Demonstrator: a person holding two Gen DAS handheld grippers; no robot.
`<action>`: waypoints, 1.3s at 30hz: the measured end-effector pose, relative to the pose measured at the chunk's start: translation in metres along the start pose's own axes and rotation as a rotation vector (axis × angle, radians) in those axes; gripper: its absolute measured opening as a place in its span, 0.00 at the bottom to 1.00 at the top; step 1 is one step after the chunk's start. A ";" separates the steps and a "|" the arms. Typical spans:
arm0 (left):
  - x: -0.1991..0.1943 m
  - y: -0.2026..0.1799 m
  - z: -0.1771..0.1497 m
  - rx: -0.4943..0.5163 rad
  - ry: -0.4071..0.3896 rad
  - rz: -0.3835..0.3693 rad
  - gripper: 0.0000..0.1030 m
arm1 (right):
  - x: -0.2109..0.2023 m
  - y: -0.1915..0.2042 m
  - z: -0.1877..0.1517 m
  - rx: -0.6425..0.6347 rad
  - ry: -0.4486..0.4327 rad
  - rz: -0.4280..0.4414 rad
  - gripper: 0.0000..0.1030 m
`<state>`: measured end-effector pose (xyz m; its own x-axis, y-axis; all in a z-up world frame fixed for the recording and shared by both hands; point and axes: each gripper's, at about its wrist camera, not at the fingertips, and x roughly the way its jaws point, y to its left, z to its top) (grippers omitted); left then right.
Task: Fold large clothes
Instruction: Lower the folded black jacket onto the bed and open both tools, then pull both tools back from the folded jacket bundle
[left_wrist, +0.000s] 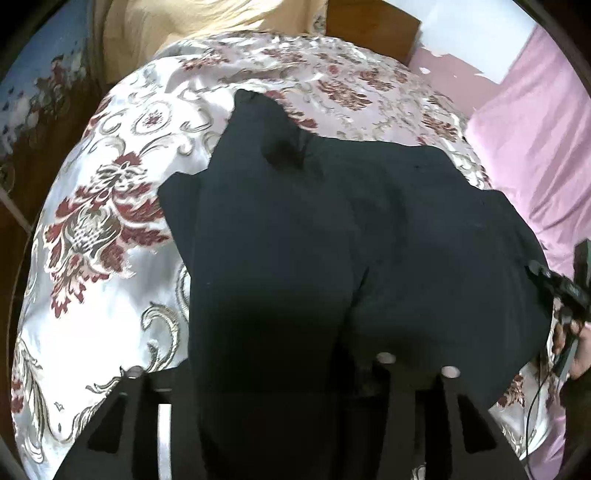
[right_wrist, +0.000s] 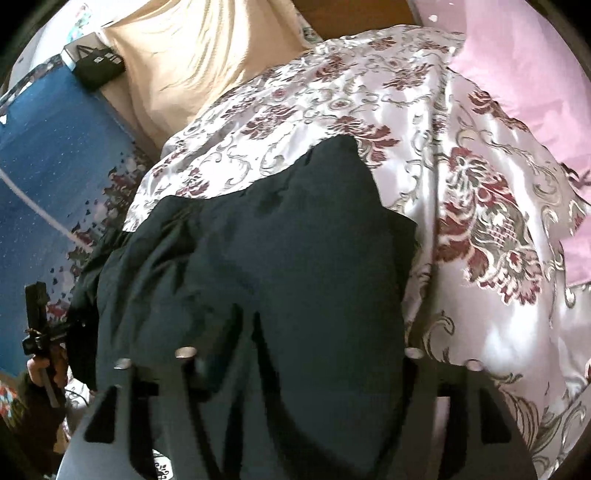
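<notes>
Garment (left_wrist: 332, 229): dark, spread on bed cover (left_wrist: 110, 206) for folding.
Left tongs (left_wrist: 291, 373): released, astride near edge.
Right tongs (right_wrist: 295, 358): released, likewise.

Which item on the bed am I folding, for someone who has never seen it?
Start at the shiny floral satin bedspread. On it lies the large, plain black fabric garment. It alone is dark and patternless.

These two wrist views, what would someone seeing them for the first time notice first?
A big dark garment fills the middle of both views, spread over a shiny floral bedspread with dark red flowers. Both grippers stand wide open over its near edge, the left gripper and the right gripper. A pink sheet lies off to the right.
</notes>
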<state>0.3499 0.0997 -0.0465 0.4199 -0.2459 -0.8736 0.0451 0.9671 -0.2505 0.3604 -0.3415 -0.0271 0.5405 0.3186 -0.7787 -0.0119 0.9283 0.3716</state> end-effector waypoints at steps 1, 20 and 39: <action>0.000 0.000 -0.001 -0.002 0.000 0.006 0.51 | 0.000 0.000 -0.002 -0.005 -0.007 -0.012 0.72; -0.099 -0.055 -0.021 0.110 -0.343 0.163 1.00 | -0.075 0.032 -0.031 -0.060 -0.239 -0.145 0.90; -0.160 -0.119 -0.104 0.118 -0.570 0.098 1.00 | -0.159 0.121 -0.103 -0.172 -0.469 -0.148 0.99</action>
<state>0.1834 0.0167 0.0799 0.8468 -0.1124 -0.5198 0.0686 0.9923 -0.1029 0.1858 -0.2606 0.0896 0.8650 0.0986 -0.4920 -0.0240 0.9875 0.1557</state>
